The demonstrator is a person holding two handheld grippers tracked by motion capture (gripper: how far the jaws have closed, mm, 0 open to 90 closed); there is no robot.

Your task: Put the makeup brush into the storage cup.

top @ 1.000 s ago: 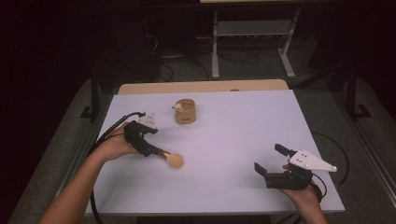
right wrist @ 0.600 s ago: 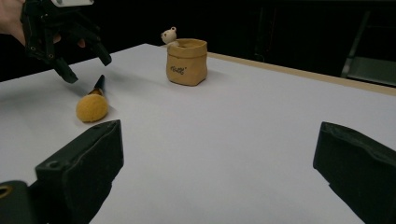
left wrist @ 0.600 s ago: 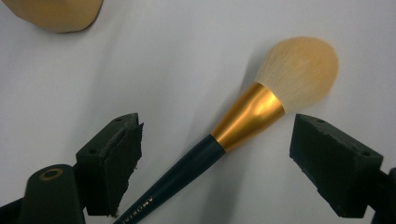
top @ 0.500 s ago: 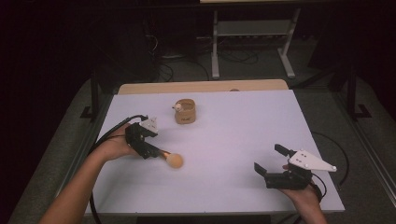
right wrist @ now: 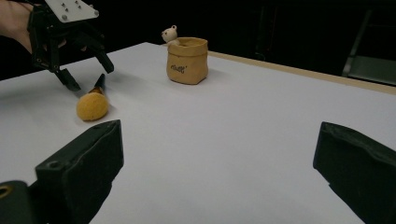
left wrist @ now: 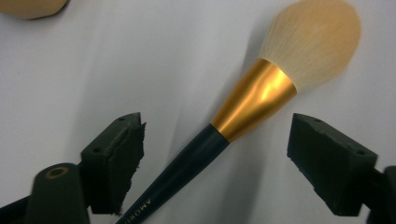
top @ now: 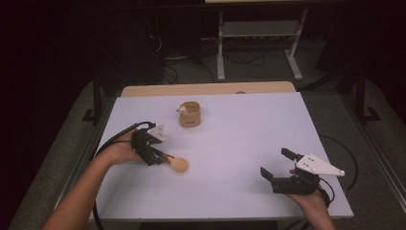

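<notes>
Closing on the brush (left wrist: pixel 219 140), which lies flat on the table (top: pixel 249 143) between the still-apart, just-narrowing pads of the left gripper (left wrist: pixel 215 154), risks rolling its round handle aside.

Pale capitals "AMORUS", partly cut off, on the brush handle (left wrist: pixel 187 163), small illegible script on the pouch (right wrist: pixel 187 60)

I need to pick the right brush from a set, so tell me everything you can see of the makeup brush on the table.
The makeup brush has a fluffy, rounded, pale orange head, a shiny gold collar and a slim dark handle with small gold lettering. It lies flat on the white table, near its left side. The left gripper straddles the handle with open jaws, not touching it.
</notes>
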